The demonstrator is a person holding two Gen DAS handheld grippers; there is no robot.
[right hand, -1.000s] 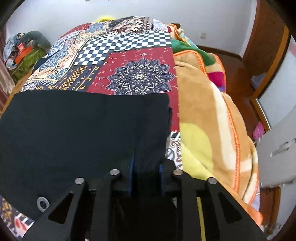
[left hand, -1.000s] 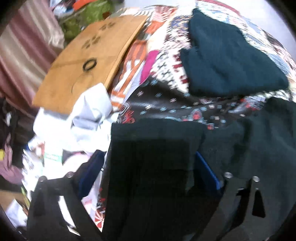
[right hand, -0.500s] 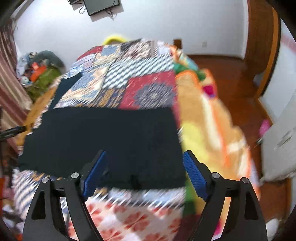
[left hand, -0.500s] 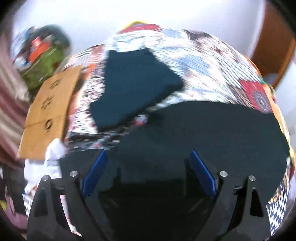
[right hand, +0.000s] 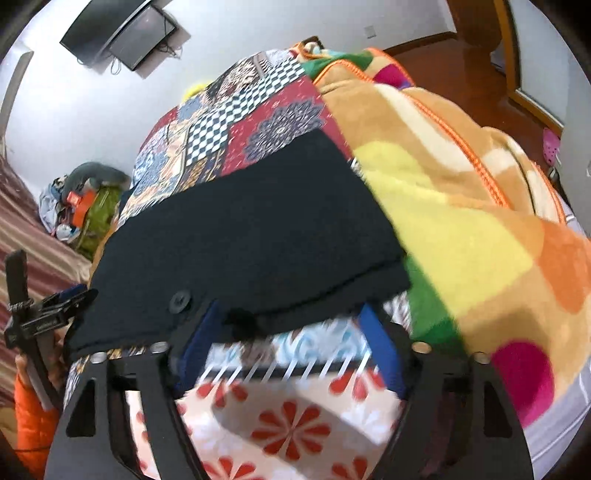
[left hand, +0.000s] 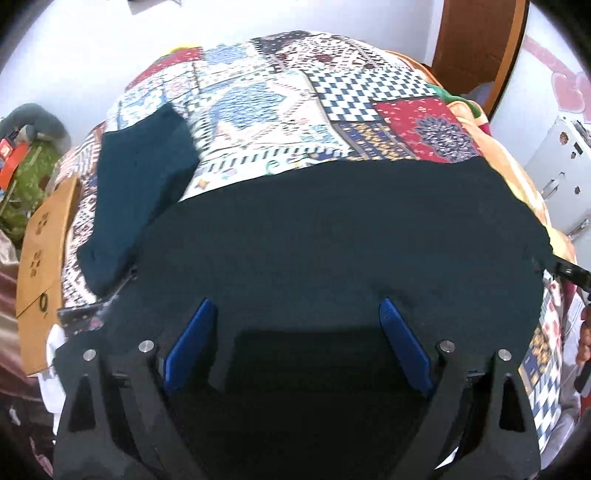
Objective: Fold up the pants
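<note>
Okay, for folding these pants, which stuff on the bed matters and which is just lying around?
For the job:
black pants
left gripper
right gripper

Lying about:
teal folded garment
cardboard box
fleece blanket
patchwork bedspread

A patchwork quilt (left hand: pixel 280 107) covers the bed — a fleece blanket (right hand: pixel 461 221) beside it, a wall-mounted screen (right hand: pixel 118 33) above.
</note>
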